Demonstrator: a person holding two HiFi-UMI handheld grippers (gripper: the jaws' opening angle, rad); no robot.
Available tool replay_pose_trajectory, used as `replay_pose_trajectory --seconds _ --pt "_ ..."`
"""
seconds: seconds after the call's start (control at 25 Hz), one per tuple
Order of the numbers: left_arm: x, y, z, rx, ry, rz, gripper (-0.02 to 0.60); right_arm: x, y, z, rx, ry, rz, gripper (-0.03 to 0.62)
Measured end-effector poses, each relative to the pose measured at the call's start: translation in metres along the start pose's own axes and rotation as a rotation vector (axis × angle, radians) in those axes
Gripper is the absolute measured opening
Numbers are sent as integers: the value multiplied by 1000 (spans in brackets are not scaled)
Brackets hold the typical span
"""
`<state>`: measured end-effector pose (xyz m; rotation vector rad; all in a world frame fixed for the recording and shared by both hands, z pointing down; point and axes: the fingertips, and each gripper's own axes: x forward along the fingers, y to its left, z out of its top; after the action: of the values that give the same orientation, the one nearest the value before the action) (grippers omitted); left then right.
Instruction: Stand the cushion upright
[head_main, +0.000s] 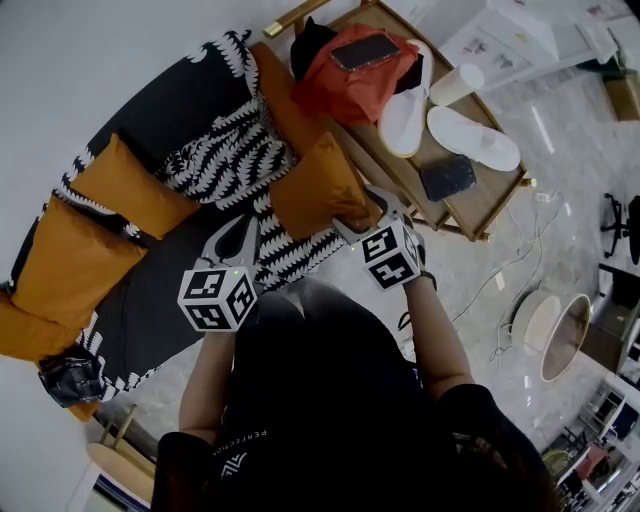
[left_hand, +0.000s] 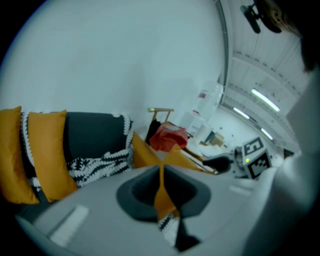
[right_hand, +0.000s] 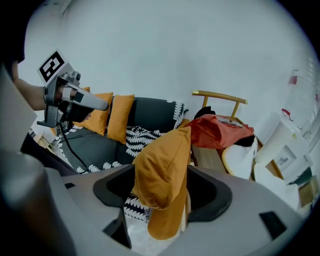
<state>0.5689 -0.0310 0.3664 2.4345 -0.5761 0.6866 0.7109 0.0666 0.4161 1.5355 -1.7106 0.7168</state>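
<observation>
SOFA, FRONT EDGE: A plump orange fabric cushion (head_main: 320, 185) stands on edge on a charcoal sofa (head_main: 160, 300) draped with a black-and-white leaf-print throw (head_main: 225, 155), at the end beside a wooden desk (head_main: 490, 200). The right tool (head_main: 370, 212) is spread around its near corner (not squeezing it). The left tool (head_main: 245, 232) is pressed together, empty. The floor (head_main: 560, 230) is pale marble and the wall (head_main: 80, 60) is plain white.
</observation>
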Motion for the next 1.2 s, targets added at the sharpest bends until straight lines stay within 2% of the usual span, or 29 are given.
replay_pose_trajectory --seconds 0.16,0.44,0.76,1.0,1.2 --pt "-3 -1 3 10 -7 -8 31 -12 -1 10 10 -34 -36 292" --pt "-13 -3 7 17 -24 -12 29 -32 -1 23 102 -120 -75 154" --pt "-24 -5 12 10 -60 -7 29 -49 9 38 154 -207 -89 58" --pt "-28 -6 12 -4 -82 4 29 -56 16 49 153 -249 -91 -3" --pt "-31 -8 14 -5 -99 13 29 -60 20 50 131 -252 -91 -5"
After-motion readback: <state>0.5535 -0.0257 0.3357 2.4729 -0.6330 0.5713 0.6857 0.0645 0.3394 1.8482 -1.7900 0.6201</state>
